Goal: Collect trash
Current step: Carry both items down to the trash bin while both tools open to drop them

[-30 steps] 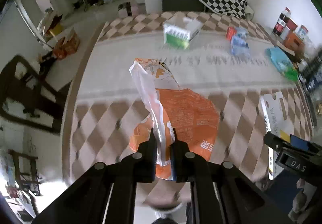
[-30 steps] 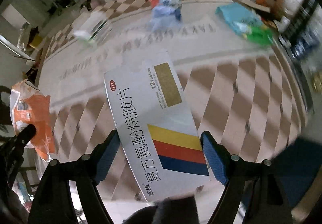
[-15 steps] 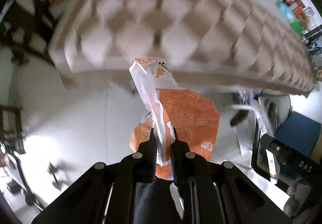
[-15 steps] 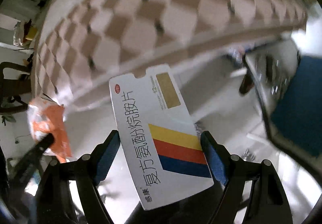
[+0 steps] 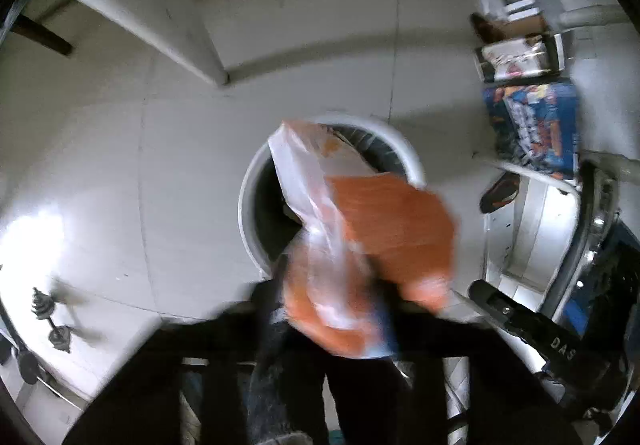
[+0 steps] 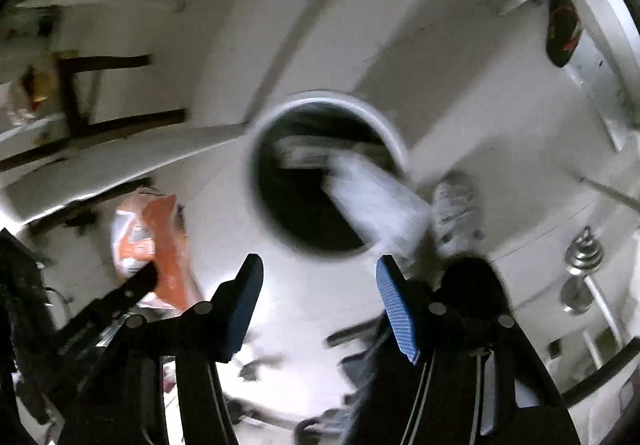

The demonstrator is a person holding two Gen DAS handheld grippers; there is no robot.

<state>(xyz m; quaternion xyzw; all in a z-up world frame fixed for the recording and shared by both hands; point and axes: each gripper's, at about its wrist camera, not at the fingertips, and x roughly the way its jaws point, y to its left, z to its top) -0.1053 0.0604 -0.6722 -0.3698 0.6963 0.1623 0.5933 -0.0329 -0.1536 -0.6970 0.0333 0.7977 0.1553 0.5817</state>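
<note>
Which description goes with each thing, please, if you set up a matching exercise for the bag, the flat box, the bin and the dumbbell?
Things:
1. bag
2. flat box
3. bin
4. dumbbell

Descriptions:
A. silvery metal, on the floor
B. orange and white
C. round, white rim, dark inside
D. blurred white, lying across the bin's mouth

Pairs: 1-B, 2-D, 3-C, 4-A

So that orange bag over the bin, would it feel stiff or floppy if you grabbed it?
Probably floppy: the orange bag looks like thin, crumpled plastic film, folded over on itself. Likely light too, and perhaps slippery, given its glossy sheen above the white bin.
</note>
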